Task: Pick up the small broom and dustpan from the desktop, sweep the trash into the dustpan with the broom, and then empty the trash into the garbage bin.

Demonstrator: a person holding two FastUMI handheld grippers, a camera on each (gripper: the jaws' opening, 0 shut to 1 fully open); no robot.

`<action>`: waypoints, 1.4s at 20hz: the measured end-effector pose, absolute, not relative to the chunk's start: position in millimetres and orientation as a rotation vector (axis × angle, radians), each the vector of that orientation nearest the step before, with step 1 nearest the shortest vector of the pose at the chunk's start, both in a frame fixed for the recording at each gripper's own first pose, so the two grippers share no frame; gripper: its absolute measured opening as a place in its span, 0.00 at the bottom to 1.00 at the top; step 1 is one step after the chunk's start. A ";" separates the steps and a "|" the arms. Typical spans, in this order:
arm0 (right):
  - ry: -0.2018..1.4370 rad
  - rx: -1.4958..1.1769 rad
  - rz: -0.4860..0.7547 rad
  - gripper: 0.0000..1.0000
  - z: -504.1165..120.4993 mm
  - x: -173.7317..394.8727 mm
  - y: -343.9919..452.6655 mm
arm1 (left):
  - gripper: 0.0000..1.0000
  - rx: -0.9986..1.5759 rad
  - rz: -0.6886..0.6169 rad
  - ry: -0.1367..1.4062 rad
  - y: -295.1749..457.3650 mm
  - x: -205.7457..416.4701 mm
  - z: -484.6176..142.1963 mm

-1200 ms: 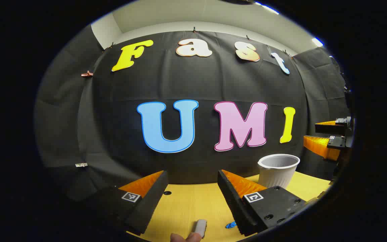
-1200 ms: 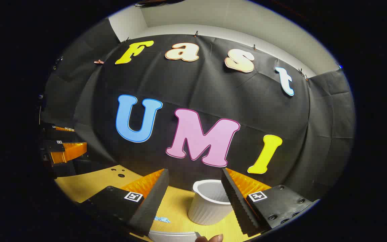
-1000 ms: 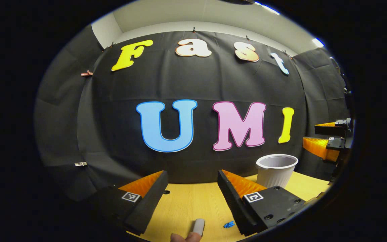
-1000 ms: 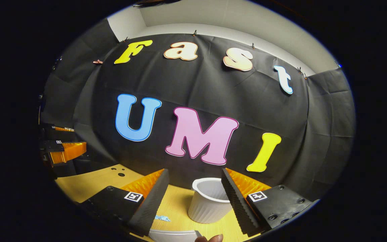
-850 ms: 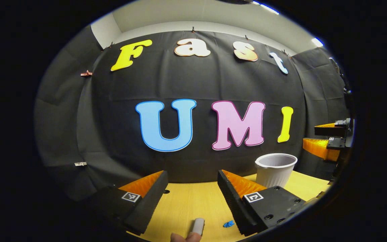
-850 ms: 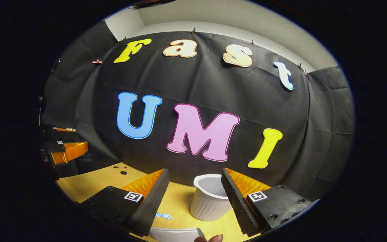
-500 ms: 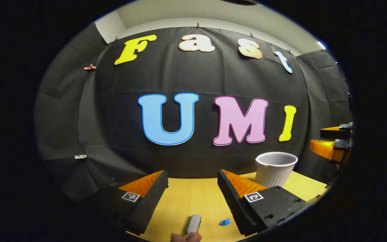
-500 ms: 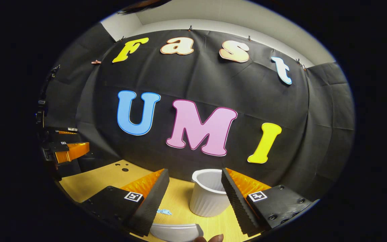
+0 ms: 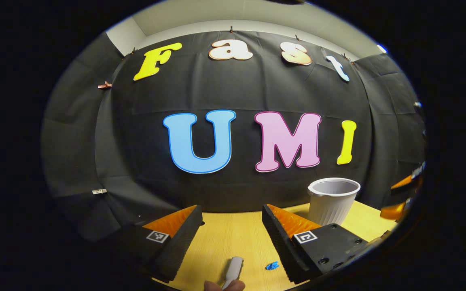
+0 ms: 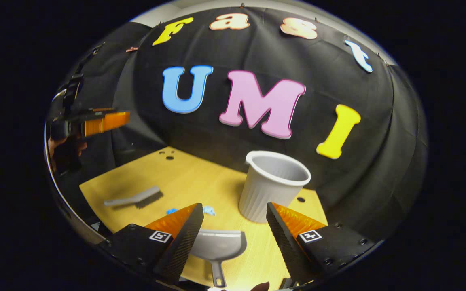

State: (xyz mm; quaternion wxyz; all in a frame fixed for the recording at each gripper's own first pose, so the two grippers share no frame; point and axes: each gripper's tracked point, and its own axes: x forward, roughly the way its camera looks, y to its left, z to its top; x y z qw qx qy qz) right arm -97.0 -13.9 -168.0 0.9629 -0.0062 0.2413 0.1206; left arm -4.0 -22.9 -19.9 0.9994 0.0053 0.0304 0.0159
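Above the worktop's (image 10: 200,182) near edge, my right gripper (image 10: 235,236) hung wide open, empty, straddling the dustpan (image 10: 219,246) for pickup; my left gripper (image 9: 231,232) gaped empty over the broom (image 9: 233,270).

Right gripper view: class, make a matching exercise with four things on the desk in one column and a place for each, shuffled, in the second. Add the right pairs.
1. dustpan
2. broom
3. garbage bin
4. blue scraps

A. upright near the desk's far edge
B. lying flat toward the desk's left side
C. between the right gripper's open fingers, handle toward the camera
D. on the desk between broom and bin

1-C, 2-B, 3-A, 4-D
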 end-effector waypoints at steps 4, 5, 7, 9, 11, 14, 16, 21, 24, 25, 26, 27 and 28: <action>0.691 -0.032 0.310 0.97 -243.6 -128.0 -2.2 | 0.96 0.021 0.035 0.062 -23.3 0.5 -20.3; 0.732 -0.032 0.323 0.97 -258.8 -137.8 -0.4 | 0.96 0.023 0.038 0.066 -22.7 1.9 -23.3; 0.820 -0.032 0.349 0.97 -292.4 -148.9 4.0 | 0.96 0.027 0.044 0.073 -22.4 3.4 -25.8; 0.927 -0.026 0.372 0.96 -325.8 -161.6 6.3 | 0.96 0.030 0.052 0.077 -21.6 3.3 -27.6; 1.009 0.000 0.388 0.96 -353.9 -171.6 8.4 | 0.96 0.035 0.058 0.076 -21.0 3.4 -27.3; 1.098 0.021 0.398 0.95 -384.0 -174.3 11.7 | 0.96 0.048 0.063 0.083 -20.7 4.2 -29.5; 1.135 0.005 0.400 0.95 -399.9 -171.1 14.8 | 0.94 0.051 0.070 0.088 -19.1 3.7 -31.5; 1.226 0.039 0.409 0.94 -426.1 -168.7 30.3 | 0.99 0.056 0.086 0.112 -16.5 0.4 -42.0; 1.242 0.054 0.398 0.93 -434.6 -159.0 35.3 | 0.96 0.056 0.098 0.135 -10.2 -6.3 -50.3; 1.255 0.064 0.395 0.93 -437.7 -157.7 37.8 | 0.96 0.056 0.101 0.143 -9.5 -7.6 -53.9; 1.269 0.070 0.393 0.93 -439.9 -155.4 39.7 | 0.96 0.057 0.104 0.152 -8.8 -8.9 -56.1; 1.261 0.068 0.394 0.93 -437.3 -152.8 39.4 | 0.96 0.058 0.107 0.158 -7.5 -9.3 -57.7; 1.265 0.063 0.405 0.93 -436.7 -151.9 39.1 | 0.96 0.057 0.110 0.159 -6.7 -9.5 -56.7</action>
